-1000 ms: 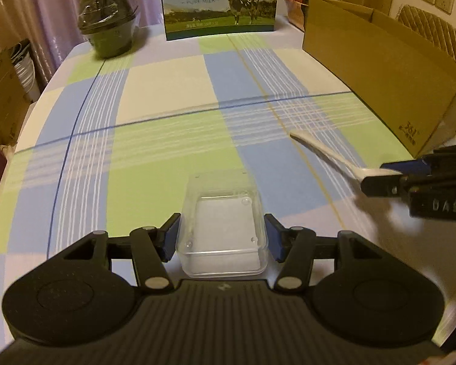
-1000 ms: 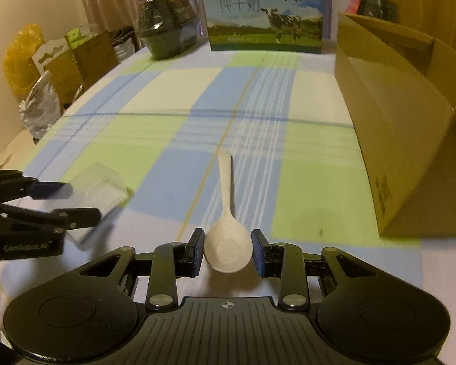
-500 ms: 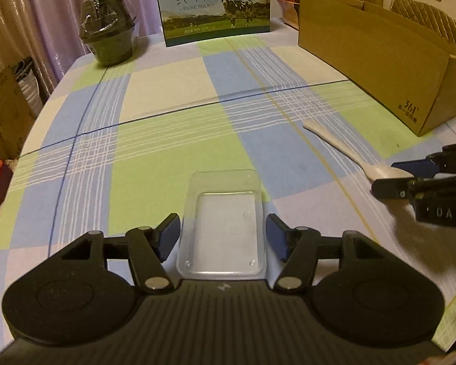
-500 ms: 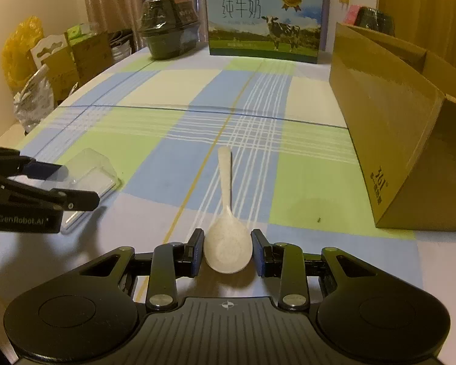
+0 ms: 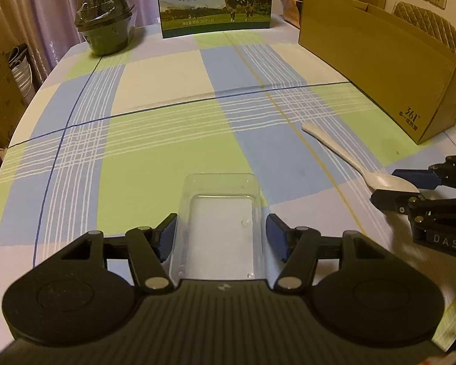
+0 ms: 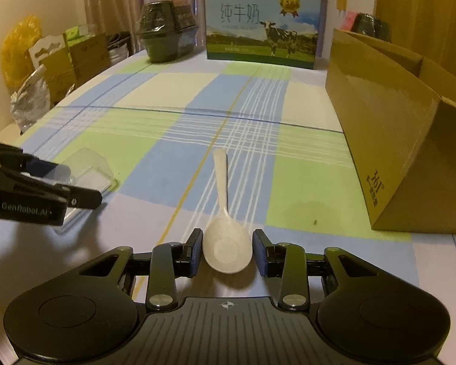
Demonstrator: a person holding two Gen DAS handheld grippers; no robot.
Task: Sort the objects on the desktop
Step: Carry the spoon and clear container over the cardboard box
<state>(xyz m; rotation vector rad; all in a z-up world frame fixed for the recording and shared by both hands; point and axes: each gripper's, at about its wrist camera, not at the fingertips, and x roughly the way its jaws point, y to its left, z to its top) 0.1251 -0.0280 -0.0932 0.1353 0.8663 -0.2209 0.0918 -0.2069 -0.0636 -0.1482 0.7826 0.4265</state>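
Observation:
A clear plastic container [image 5: 222, 213] lies on the checked tablecloth between the fingers of my left gripper [image 5: 222, 234]. A narrow gap shows on each side, so that gripper is open. The white spoon [image 6: 222, 182] lies on the cloth with its handle pointing away. Its bowl sits between the fingers of my right gripper [image 6: 228, 249], whose jaws are opening, with thin gaps at both pads. The right wrist view shows the left gripper [image 6: 85, 182] over the container [image 6: 91, 167] at far left. The left wrist view shows the right gripper [image 5: 384, 184] at the spoon [image 5: 343, 152].
An open cardboard box [image 5: 380, 70] [image 6: 395, 137] lines the right side of the table. A milk carton [image 5: 215, 0] [image 6: 258, 27] and a dark wrapped bowl [image 5: 106, 21] [image 6: 167, 33] stand at the far edge. Boxes and bags crowd the floor off the left edge.
The left gripper's pads have drawn apart from the container's sides, which they touched a second ago. The right gripper's pads have parted slightly from the spoon bowl.

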